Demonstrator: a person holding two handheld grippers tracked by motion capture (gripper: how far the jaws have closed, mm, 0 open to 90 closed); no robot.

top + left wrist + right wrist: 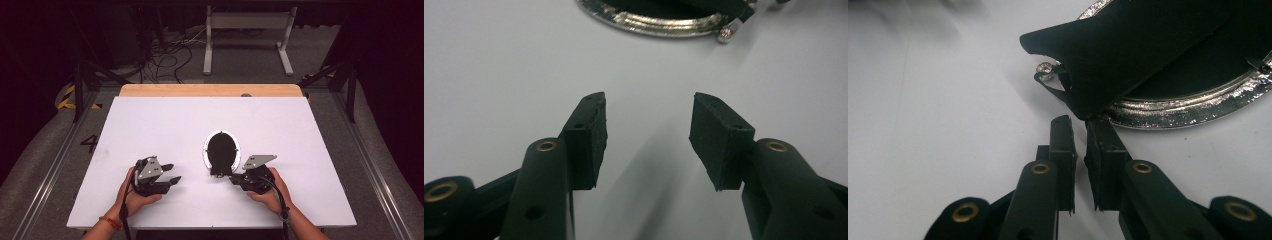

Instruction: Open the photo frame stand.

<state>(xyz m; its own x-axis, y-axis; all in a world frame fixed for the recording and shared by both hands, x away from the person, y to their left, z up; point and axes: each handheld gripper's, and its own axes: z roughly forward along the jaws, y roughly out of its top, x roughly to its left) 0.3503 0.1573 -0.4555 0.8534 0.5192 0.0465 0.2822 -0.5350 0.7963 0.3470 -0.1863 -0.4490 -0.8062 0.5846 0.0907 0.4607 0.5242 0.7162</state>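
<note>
An oval silver-rimmed frame (221, 152) with a black back is seen lying flat near the middle of the tabletop (150, 125), nearer its front edge. A black flap (1128, 55) at the frame's near end is met by the right claw (1080, 125), whose jaws are nearly closed at the flap's tip; whether the tip is pinched cannot be told. The left claw (649, 130) is held about half open with nothing in it, to the left of the frame. If the flap is only caught at its tip, it is likely to be lost when pulled, or the frame could be dragged across the tabletop.
</note>
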